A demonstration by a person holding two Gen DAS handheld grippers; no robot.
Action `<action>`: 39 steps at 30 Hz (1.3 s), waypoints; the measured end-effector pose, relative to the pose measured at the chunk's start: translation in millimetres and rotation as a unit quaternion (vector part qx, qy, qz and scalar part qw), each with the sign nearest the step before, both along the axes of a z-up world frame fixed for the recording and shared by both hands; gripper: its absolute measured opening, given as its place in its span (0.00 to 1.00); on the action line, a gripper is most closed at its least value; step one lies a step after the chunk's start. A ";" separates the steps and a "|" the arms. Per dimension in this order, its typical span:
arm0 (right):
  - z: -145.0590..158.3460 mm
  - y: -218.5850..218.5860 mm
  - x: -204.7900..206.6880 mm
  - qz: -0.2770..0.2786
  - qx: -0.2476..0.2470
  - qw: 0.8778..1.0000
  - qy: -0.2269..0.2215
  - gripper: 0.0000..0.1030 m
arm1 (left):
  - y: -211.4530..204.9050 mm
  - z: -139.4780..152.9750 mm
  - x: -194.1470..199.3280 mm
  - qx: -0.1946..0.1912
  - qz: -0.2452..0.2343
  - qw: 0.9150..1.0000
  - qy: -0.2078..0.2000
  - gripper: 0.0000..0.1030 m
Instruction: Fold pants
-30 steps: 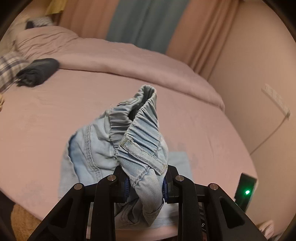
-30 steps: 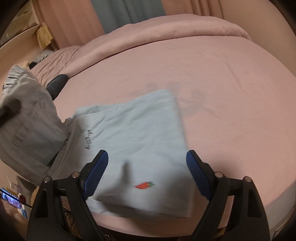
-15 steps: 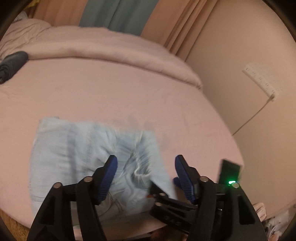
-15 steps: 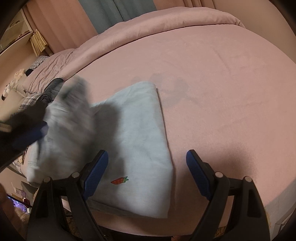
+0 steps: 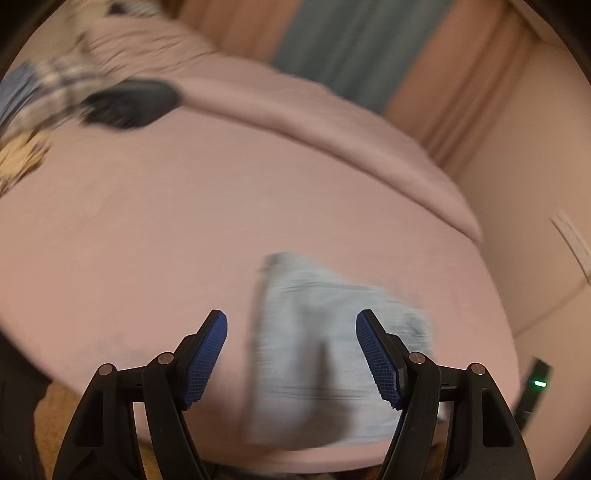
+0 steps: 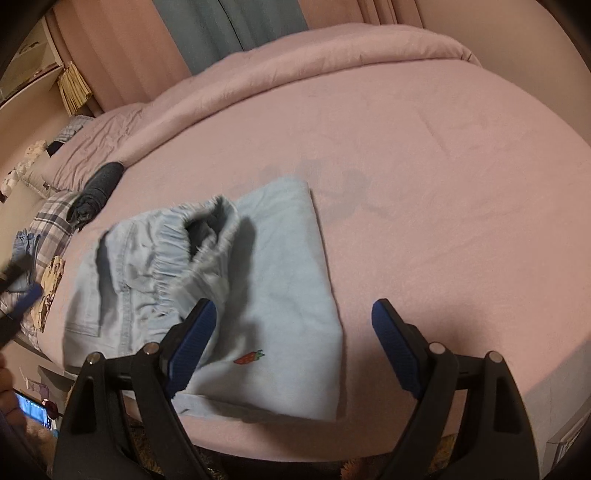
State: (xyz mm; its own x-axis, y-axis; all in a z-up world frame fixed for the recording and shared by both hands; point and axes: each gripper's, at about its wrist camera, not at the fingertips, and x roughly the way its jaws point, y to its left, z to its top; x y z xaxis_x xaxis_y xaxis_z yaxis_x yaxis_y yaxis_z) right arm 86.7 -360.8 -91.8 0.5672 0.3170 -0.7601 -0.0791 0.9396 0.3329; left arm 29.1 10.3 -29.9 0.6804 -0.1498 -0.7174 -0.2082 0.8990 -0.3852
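Denim: light blue pants [image 6: 155,273] lie on the pink bed [image 6: 424,177], waistband bunched up and gaping, resting partly on top of a pale blue folded garment [image 6: 288,295]
Pale blue garment: flat near the bed's front edge, a small red strawberry motif [image 6: 249,357] on it
Left gripper [image 5: 291,354]: jaws spread wide, blue pads holding nothing, hovering above the bed's near edge
Left view: badly blurred, the light blue cloth [image 5: 332,350] shows between and beyond the fingers, not touched by them
Right gripper [image 6: 291,347]: jaws wide apart, nothing between them, poised over the folded garment; its left pad sits just in front of the denim's bunched waistband, contact cannot be told
Far side: a dark rolled garment [image 6: 98,190] lies well apart from the pants, beside a plaid pillow [image 6: 51,225]
Back: pink duvet [image 6: 295,62] heaped along the far edge, curtains [image 6: 229,26] behind it
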 end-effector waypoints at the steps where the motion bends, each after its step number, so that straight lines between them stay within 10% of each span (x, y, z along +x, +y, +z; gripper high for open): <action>1: 4.6 -1.1 -1.0 -0.002 0.003 1.000 -0.005 0.84 | 5.8 -5.0 -0.5 -0.001 0.008 1.000 0.008 0.70; 15: 26.6 83.0 -14.2 0.146 0.042 0.988 -0.009 0.69 | 16.4 -46.8 -3.3 0.021 0.006 0.997 0.071 0.70; 27: -23.5 116.7 19.6 0.141 0.018 0.988 0.059 0.73 | 29.9 -58.6 0.8 0.006 0.005 0.997 0.083 0.70; 32: -22.3 108.5 15.2 0.122 0.025 0.992 0.038 0.44 | 28.7 -59.9 2.0 0.005 0.000 0.996 0.084 0.70; 39: 21.0 92.1 3.1 0.105 0.034 0.994 -0.017 0.37 | 23.9 -56.9 1.3 0.011 -0.008 0.997 0.081 0.70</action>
State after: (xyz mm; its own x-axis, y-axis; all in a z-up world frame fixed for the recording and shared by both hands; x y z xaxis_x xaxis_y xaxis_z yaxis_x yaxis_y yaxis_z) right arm 89.8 -268.7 -70.7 0.5089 0.4810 -0.7139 -0.2829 0.8767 0.3890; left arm 30.4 34.2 -86.8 0.5528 -0.1427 -0.8210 -0.2521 0.9104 -0.3280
